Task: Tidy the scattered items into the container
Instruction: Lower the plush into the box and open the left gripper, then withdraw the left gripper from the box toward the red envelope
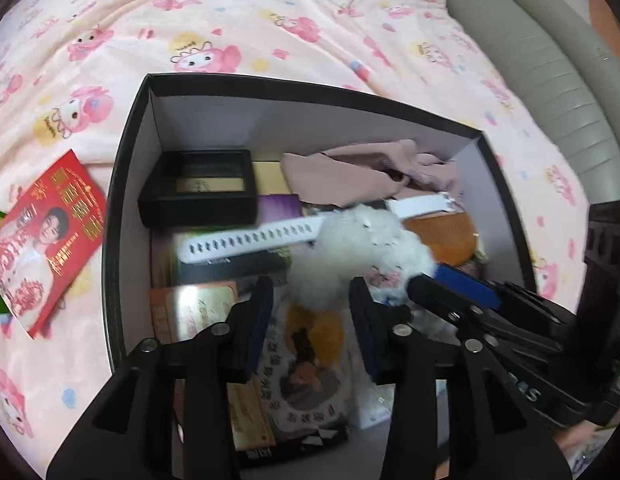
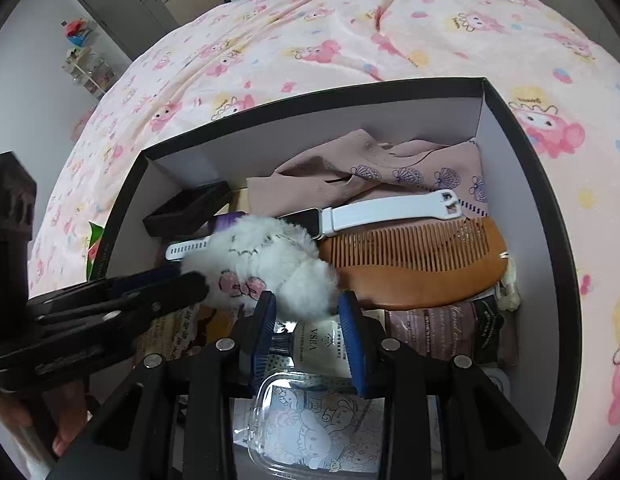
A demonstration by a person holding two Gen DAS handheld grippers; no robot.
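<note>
A black box point(image 1: 126, 184) point(image 2: 522, 128) with white inner walls sits on the bed, packed with items. On top of them lies a white fluffy toy point(image 1: 362, 248) point(image 2: 262, 256) with pink bows. My left gripper point(image 1: 310, 292) point(image 2: 194, 280) is open, its tips at the toy's near edge without pressing on it. My right gripper point(image 2: 308, 300) point(image 1: 430, 280) is open too; the toy's fluff reaches loosely between its blue pads. A red printed card point(image 1: 46, 240) lies on the sheet outside the box, to its left.
Inside the box are a white watch point(image 2: 390, 210), a wooden comb point(image 2: 414, 268), a pink cloth point(image 2: 370, 176), a small black case point(image 1: 198, 188) and a clear plastic case point(image 2: 310, 416). A grey padded bed edge point(image 1: 550, 80) runs at the right. A hand point(image 2: 66, 432) shows lower left.
</note>
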